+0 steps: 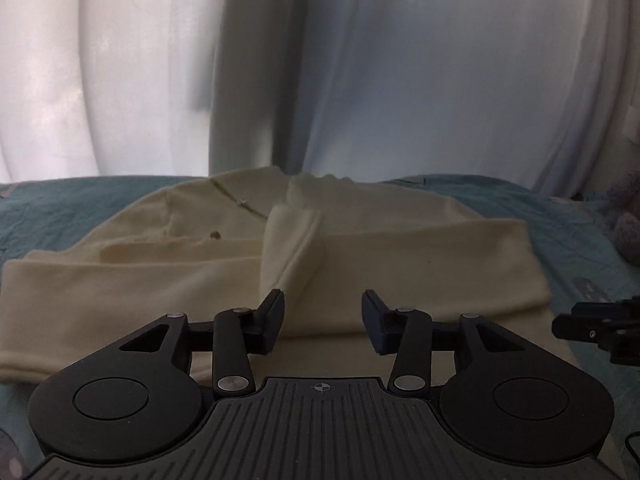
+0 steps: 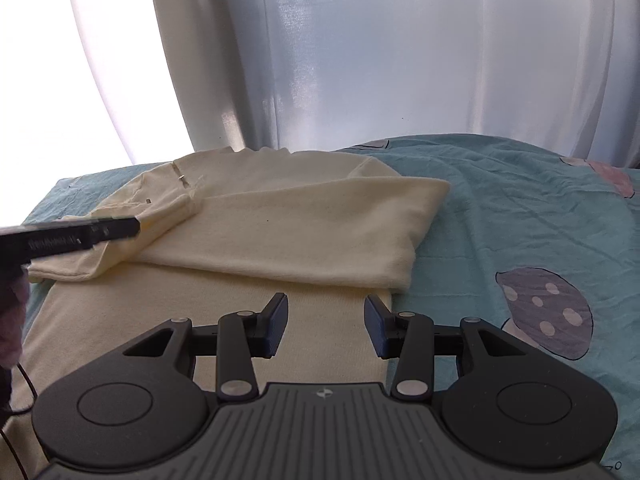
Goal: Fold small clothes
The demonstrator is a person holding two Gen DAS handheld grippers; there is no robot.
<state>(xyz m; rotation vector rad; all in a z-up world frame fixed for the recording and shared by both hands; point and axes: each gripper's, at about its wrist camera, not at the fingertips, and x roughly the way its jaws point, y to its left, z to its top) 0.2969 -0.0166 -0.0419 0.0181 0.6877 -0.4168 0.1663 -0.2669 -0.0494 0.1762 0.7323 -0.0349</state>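
The cream sweater [image 1: 280,264] was laid on the teal bedspread [image 2: 520,208], sleeves folded across its body, its long axis running away from both grippers. The left gripper [image 1: 323,320] and right gripper [image 2: 326,326] were held low over the near hem — jaws spread, nothing gripped — the right toward the hem's right edge.

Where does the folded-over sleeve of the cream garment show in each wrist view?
Left wrist: the sleeve crosses the garment's right half, just beyond the open left gripper.
Right wrist: the sleeve spans the centre, ahead of the open right gripper.
Shared landmark: the teal bedsheet under the garment.
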